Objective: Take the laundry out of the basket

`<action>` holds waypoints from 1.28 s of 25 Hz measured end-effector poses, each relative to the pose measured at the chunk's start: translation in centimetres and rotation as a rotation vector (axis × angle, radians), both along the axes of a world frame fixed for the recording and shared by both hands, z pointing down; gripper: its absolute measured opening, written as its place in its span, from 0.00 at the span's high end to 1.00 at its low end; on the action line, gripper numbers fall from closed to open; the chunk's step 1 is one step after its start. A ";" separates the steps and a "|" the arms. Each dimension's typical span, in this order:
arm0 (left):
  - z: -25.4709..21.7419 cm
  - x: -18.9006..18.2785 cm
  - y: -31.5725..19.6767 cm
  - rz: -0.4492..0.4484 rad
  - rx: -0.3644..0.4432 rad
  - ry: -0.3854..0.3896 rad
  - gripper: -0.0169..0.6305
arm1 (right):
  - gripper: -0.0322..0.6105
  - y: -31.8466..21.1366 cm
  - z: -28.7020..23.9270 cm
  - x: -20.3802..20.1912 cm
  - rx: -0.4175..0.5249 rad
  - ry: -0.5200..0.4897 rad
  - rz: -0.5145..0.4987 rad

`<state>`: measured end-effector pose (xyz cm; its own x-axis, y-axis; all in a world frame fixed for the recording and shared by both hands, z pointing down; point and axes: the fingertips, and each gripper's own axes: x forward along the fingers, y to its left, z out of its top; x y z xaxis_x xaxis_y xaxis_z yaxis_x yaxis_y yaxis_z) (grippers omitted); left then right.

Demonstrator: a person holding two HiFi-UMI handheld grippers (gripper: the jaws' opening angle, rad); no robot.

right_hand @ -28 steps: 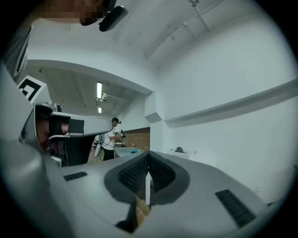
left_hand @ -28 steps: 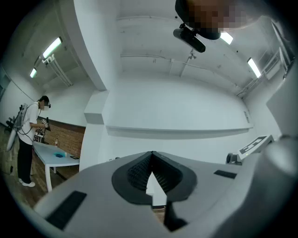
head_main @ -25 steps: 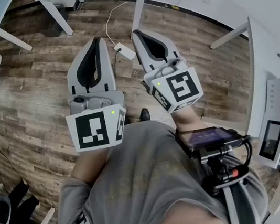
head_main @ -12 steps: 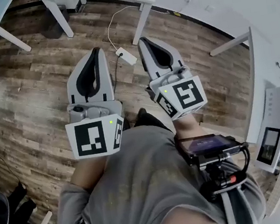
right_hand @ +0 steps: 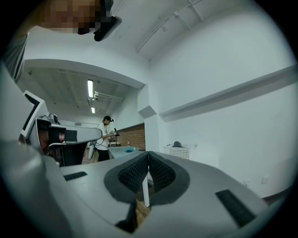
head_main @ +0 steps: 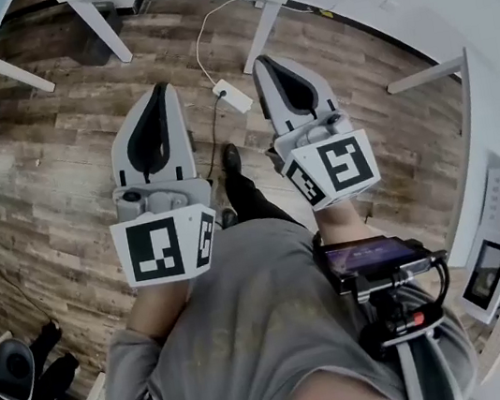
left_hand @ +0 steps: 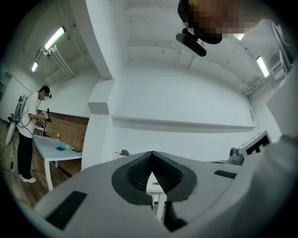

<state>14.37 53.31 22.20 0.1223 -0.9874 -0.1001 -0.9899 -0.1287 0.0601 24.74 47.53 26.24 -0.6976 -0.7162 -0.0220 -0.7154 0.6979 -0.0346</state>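
Twice checked the tongs: found the left gripper [left_hand: 152, 153] with pads pressed together and nothing between them, and the right gripper [right_hand: 148, 154] likewise closed and empty. Saw both held about level, side by side above the wooden floor [head_main: 47, 181], well apart from any cloth. Located the basket [right_hand: 180, 152] clearly only in the right gripper view: white, perforated sides, standing far off against the white wall, with a dark grey heap of laundry [right_hand: 177, 144] showing above its rim. Spotted a small pale shape with a grey lump in the left gripper view too, possibly the same basket, too small to confirm. Judged the task not yet begun. Expected the laundry to be light, limp and not fragile, apt to drape, stretch and snag on the rim when lifted. Reckoned the best hold to be a bunched fold at the top of the heap, pinched deep between the pads, not a thin edge likely to slip out.
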 end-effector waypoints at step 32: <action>-1.2 -10.4 -27.2 0.001 0.003 -0.003 0.96 | 0.94 -27.8 -1.7 -10.3 0.041 -0.010 0.004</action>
<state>4.00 26.06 21.02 0.1237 -0.9870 -0.1023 -0.9899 -0.1299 0.0568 14.46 19.73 24.54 -0.6943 -0.7173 -0.0586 -0.7179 0.6960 -0.0133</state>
